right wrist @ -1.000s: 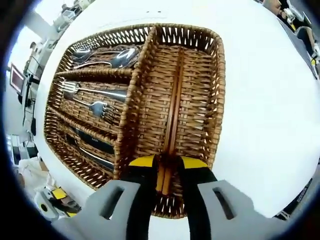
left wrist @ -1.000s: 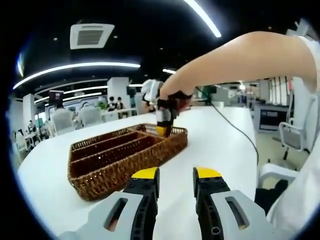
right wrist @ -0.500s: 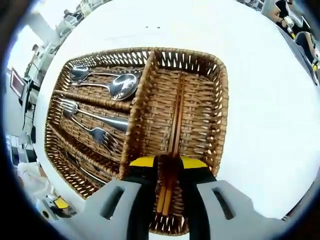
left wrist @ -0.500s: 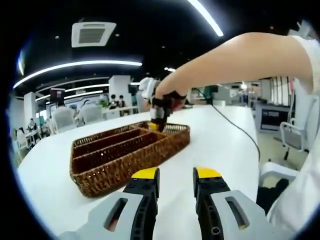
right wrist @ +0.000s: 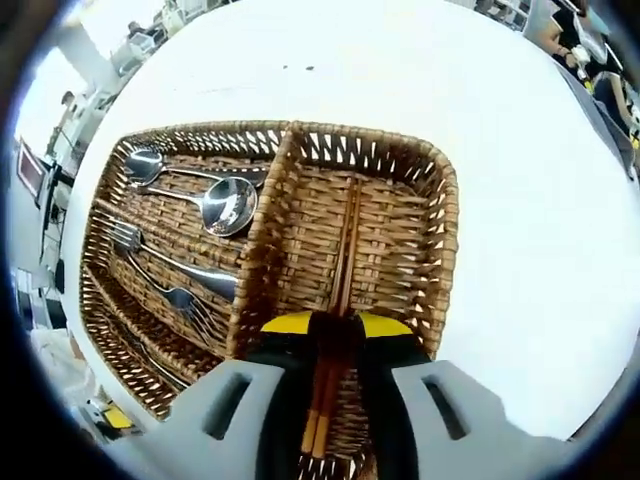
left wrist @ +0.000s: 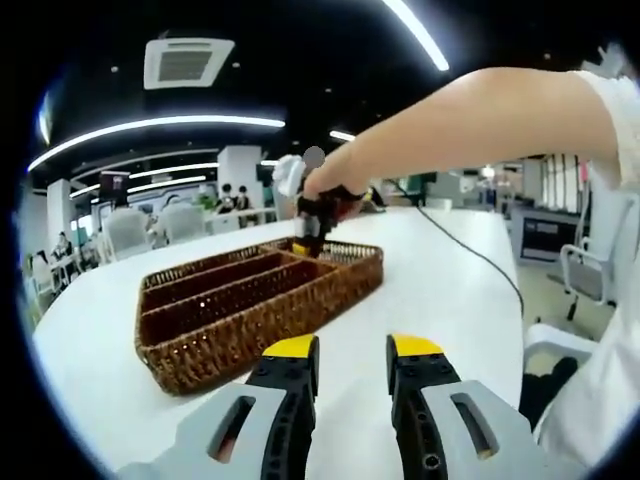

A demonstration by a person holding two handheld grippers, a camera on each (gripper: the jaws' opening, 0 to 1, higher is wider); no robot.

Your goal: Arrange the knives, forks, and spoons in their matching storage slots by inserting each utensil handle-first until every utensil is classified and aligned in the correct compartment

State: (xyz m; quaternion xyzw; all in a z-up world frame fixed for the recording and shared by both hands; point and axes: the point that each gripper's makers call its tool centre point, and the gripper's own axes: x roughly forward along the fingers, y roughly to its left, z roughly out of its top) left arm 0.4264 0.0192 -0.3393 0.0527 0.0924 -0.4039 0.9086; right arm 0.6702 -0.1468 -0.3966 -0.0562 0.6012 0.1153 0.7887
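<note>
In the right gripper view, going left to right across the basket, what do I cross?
Forks → spoons → wicker divider → chopsticks, lying in the wide compartment and pinched by the right gripper → basket's right wall → white table.

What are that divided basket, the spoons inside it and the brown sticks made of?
The basket looks like woven brown wicker, its strands plain to see. The spoons seem polished metal, mirror-bright. The chopsticks look like reddish-brown wood, though lacquered plastic is possible.
</note>
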